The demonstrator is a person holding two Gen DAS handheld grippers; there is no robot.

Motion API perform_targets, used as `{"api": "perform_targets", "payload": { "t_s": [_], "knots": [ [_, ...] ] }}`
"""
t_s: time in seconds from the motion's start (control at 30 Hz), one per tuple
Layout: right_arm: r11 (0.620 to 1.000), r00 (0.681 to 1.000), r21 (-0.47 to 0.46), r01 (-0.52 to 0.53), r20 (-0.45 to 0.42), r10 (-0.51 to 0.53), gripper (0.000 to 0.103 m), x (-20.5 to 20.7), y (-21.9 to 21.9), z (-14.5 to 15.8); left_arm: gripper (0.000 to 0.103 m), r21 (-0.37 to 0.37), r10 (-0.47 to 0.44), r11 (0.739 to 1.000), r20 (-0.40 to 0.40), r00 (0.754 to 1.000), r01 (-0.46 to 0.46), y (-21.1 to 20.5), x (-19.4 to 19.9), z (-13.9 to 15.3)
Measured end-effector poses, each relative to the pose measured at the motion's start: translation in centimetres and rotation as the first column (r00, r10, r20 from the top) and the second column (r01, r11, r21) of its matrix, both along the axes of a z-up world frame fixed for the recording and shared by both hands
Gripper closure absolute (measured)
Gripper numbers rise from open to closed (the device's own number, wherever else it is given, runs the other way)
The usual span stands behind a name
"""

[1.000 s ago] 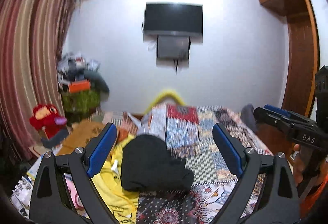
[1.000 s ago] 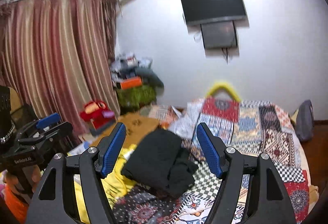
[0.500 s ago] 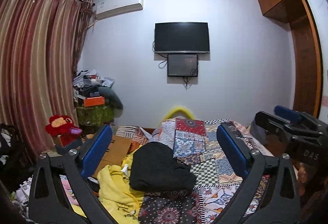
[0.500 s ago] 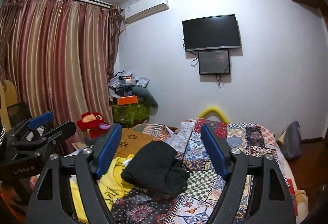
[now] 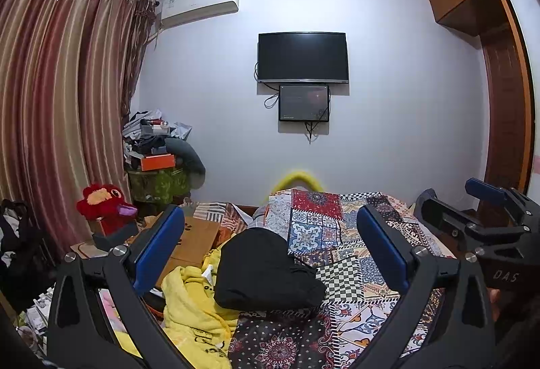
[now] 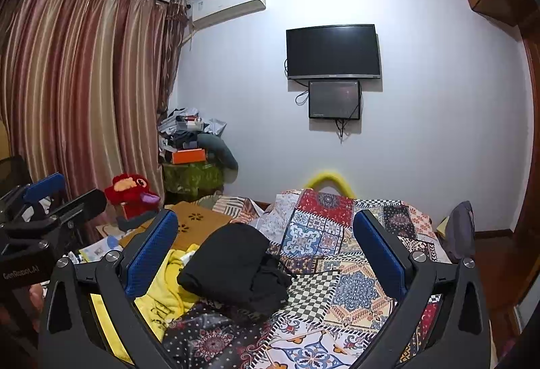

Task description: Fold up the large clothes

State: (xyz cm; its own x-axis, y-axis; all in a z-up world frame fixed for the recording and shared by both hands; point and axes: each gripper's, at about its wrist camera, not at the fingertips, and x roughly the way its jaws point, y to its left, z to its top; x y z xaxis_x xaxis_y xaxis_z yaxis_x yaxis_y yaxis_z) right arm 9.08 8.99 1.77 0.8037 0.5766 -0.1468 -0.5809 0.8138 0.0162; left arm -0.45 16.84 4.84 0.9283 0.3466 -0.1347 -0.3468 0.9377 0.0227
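Left wrist view: the black garment [image 5: 266, 271] sits bundled in a compact fold on the patchwork bedspread [image 5: 341, 234], right between the two blue pads, and nothing is touching it. Just beside it on the left, a crumpled yellow garment [image 5: 192, 305] spills toward the bed's near edge.

The left gripper [image 5: 270, 251] has its jaws spread wide, empty air between them, the black bundle lying well beyond the pads.

Over to the right wrist view, and the right gripper [image 6: 266, 251] has jaws opening at this very moment; nothing is between them either, with the black garment [image 6: 236, 264] resting on the bed ahead.

Each gripper shows in the other's camera, at the outer edge, held side by side.

Further out: a red plush toy [image 5: 101, 203] beside the striped curtain [image 5: 57, 92], a cluttered pile in the corner, and a dark television [image 5: 302, 57] on the far wall.
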Motion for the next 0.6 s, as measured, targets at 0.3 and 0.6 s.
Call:
{"api": "perform_targets", "payload": {
  "t_s": [0.3, 0.6],
  "knots": [
    [1.000, 1.000, -0.010, -0.003, -0.013, 0.003, 0.000, -0.2, -0.2, -0.4, 0.000, -0.004, -0.001, 1.000, -0.015, 1.000, 0.001, 0.0, 0.7, -0.5],
    [1.000, 1.000, -0.004, 0.003, -0.028, -0.003, 0.000, -0.2, -0.7, -0.4, 0.000, -0.018, -0.004, 1.000, -0.029, 1.000, 0.003, 0.6, 1.4, -0.9]
  ]
}}
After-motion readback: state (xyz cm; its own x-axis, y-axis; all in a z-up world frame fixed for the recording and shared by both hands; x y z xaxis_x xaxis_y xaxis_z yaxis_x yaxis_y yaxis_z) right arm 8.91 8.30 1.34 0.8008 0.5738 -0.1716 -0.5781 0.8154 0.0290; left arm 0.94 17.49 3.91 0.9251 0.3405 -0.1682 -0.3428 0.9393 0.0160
